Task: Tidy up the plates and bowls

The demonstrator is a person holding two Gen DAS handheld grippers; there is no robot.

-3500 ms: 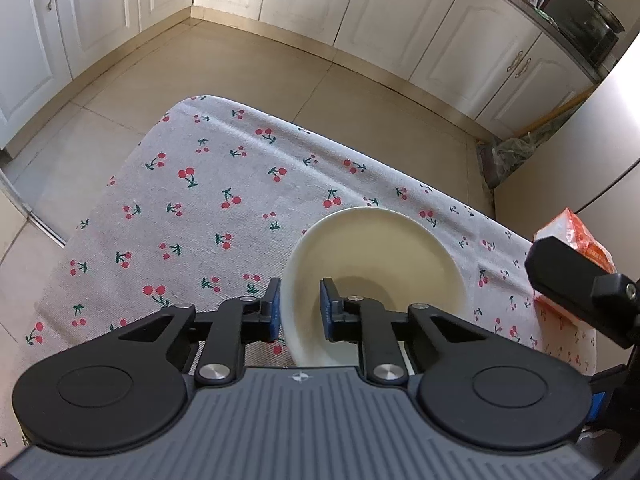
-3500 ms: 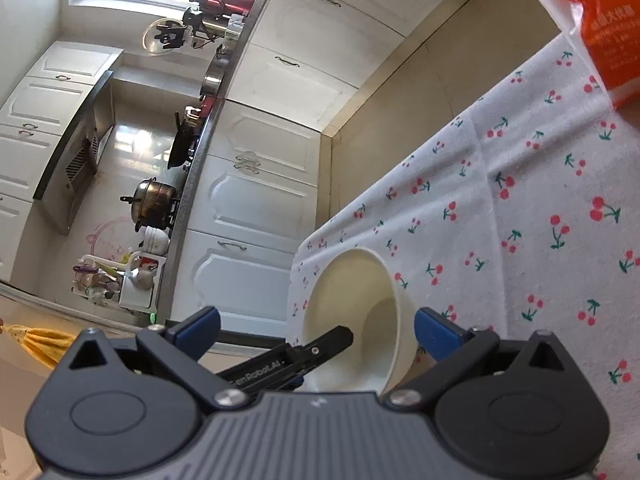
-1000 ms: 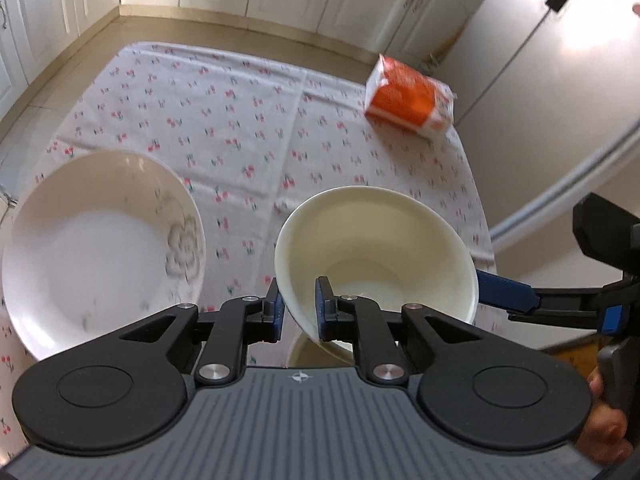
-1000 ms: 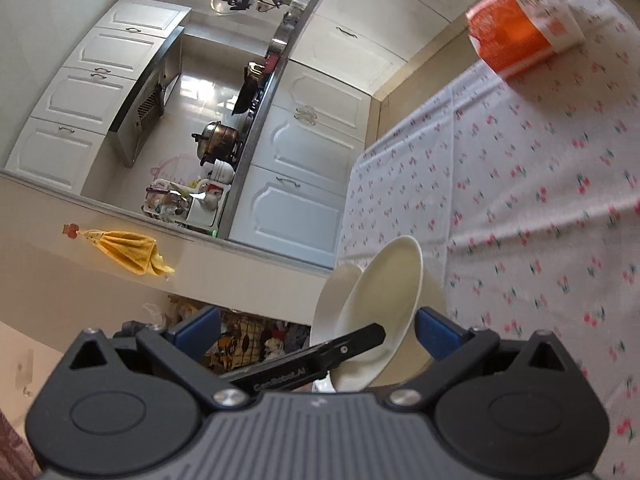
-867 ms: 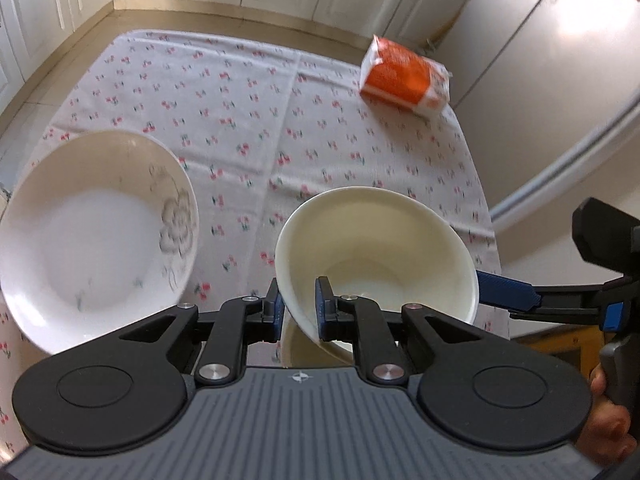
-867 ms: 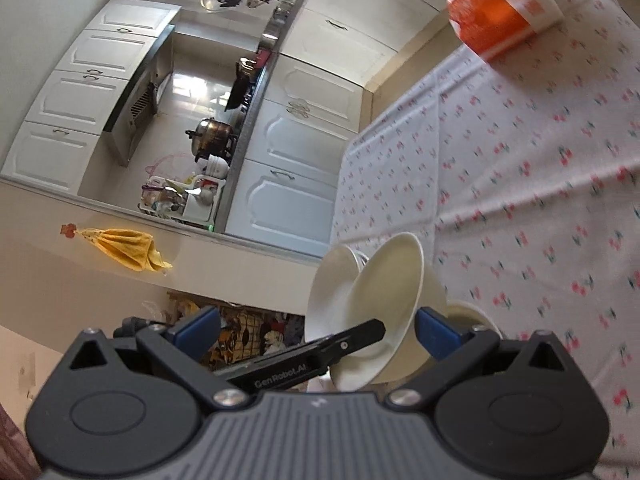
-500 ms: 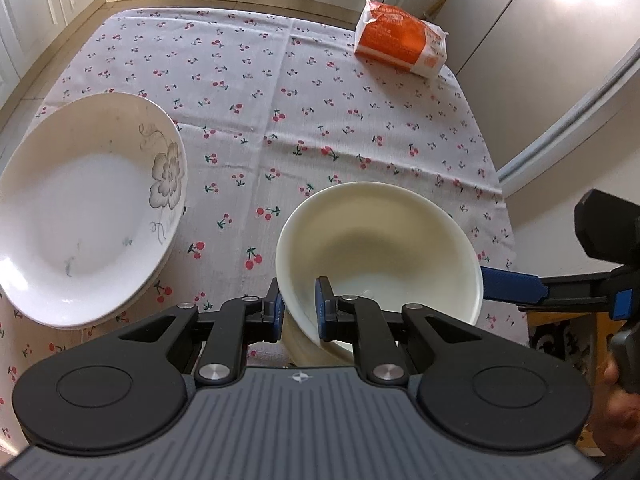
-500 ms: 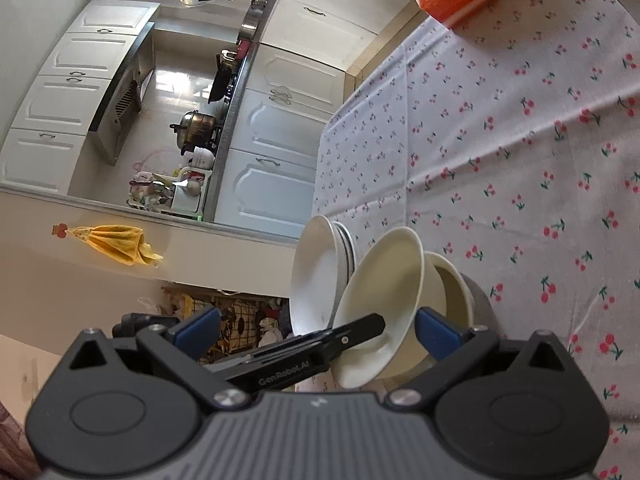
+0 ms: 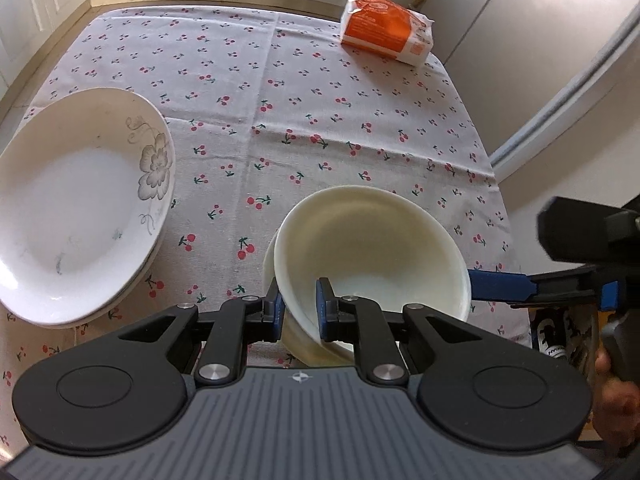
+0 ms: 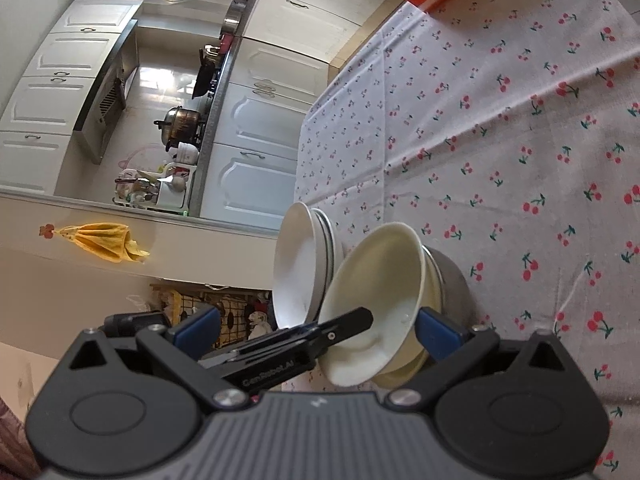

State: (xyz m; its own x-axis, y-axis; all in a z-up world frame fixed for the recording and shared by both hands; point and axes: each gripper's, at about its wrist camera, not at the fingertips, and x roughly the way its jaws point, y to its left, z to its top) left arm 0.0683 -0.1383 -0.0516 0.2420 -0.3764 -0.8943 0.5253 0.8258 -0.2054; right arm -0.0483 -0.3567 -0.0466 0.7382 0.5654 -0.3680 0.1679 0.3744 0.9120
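Note:
My left gripper (image 9: 299, 312) is shut on the near rim of a cream bowl (image 9: 376, 248) and holds it tilted, nested into another cream bowl (image 9: 276, 264) below it on the table. A stack of white plates (image 9: 76, 208) with a grey flower print sits to the left. In the right wrist view the held bowl (image 10: 380, 284) leans inside the lower bowl (image 10: 430, 280), beside the plate stack (image 10: 304, 264). My right gripper (image 10: 316, 330) is open, its fingers either side of the bowls, touching nothing that I can see.
The table has a cherry-print cloth (image 9: 280, 100). An orange and white packet (image 9: 386, 26) lies at the far right corner. Kitchen cabinets (image 10: 256, 128) stand beyond the table. The table's right edge (image 9: 500, 200) runs close to the bowls.
My left gripper has carried the cream bowl down and toward the table's near side, into the bowl beside the plate stack. The right gripper stayed open alongside.

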